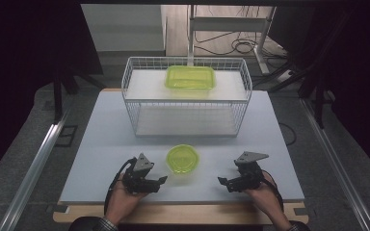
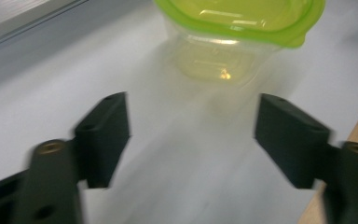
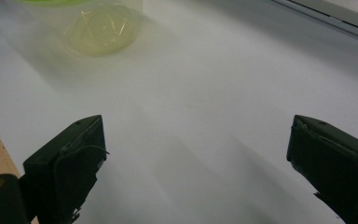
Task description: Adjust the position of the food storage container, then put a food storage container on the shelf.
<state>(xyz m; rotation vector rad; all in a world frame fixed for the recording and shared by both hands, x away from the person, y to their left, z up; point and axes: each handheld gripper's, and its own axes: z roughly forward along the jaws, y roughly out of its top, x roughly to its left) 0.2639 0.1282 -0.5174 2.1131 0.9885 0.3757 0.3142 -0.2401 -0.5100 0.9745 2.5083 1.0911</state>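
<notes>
Landmark: the wire basket (image 1: 187, 98) standing on the far half of the white table (image 1: 101, 144).

Rectangular green-lidded container (image 1: 191, 77) sits up on the basket's top shelf, toward the back and about centred. I read that piece as already placed.

Small round container (image 1: 182, 158), clear tub with a green lid, stands on the table in front of the basket, roughly in line with its middle and apart from its front wire wall. Nothing is touching it. In the left gripper view the tub (image 2: 223, 42) is ahead of my jaws, upright and lid on; in the right gripper view its base (image 3: 100, 32) shows at the far upper left, well off.

My left gripper (image 1: 160, 182): jaws spread wide, nothing between them, bare table under them. It sits nearer to me than the round container and a little to its left, close but not in contact.

My right gripper (image 1: 222, 182): jaws also wide apart and empty, on the other side of the round container, farther from it than the left one, and pointing inward toward it.

Judgement on progress: one container is up on the basket, one is loose on the table. What seems left is to take hold of the round tub and lift it up to the basket, likely beside the rectangular one. That pickup is not yet begun; the lower shelf of the basket is bare.
</notes>
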